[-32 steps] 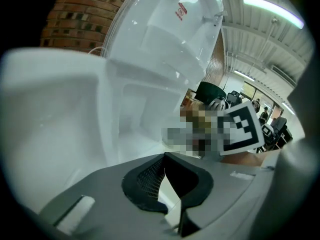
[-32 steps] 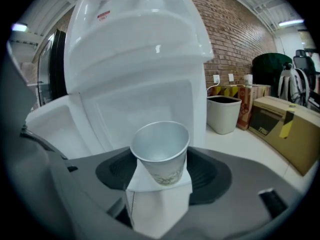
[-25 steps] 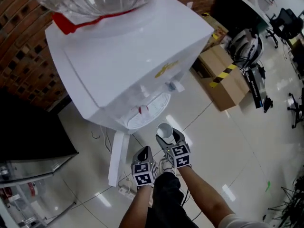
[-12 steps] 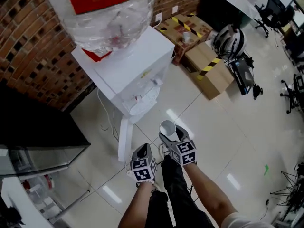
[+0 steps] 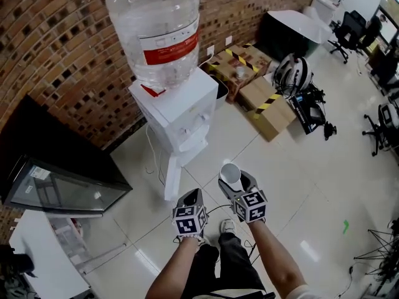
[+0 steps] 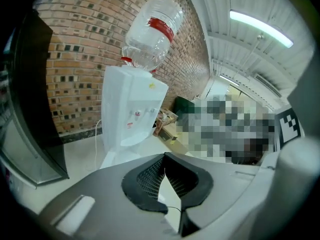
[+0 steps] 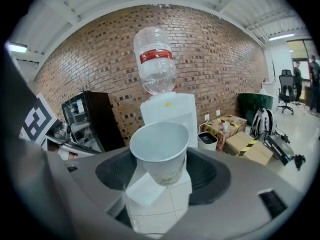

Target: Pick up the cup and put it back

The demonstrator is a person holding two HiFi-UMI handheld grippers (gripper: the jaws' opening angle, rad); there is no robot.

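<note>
Two grippers: both were up in the air over the tiled floor, side by side at 6 o'clock in the head view, arms reaching in from the bottom edge.
Right gripper: fingers were closed on the cup, spread fairly wide, pads pressing its sides. A firm hold, plain to see in the right gripper view.
Cup: white paper, upright, mouth up, and it looked empty inside. It sat at the 12 o'clock end of the right gripper, clear of the floor and well apart from the water dispenser.
Left gripper: fingers were drawn together, tips meeting, nothing between them.
Water dispenser: white, at 11 o'clock from the grippers, standing against the brick wall, with a clear bottle wearing a red label upside down on top.
Cardboard boxes: at 1 o'clock, striped with black-and-yellow tape, on the floor near the dispenser.
Black cabinet: at 9 o'clock, by the wall.
Office chairs: far off at 2 o'clock.
</note>
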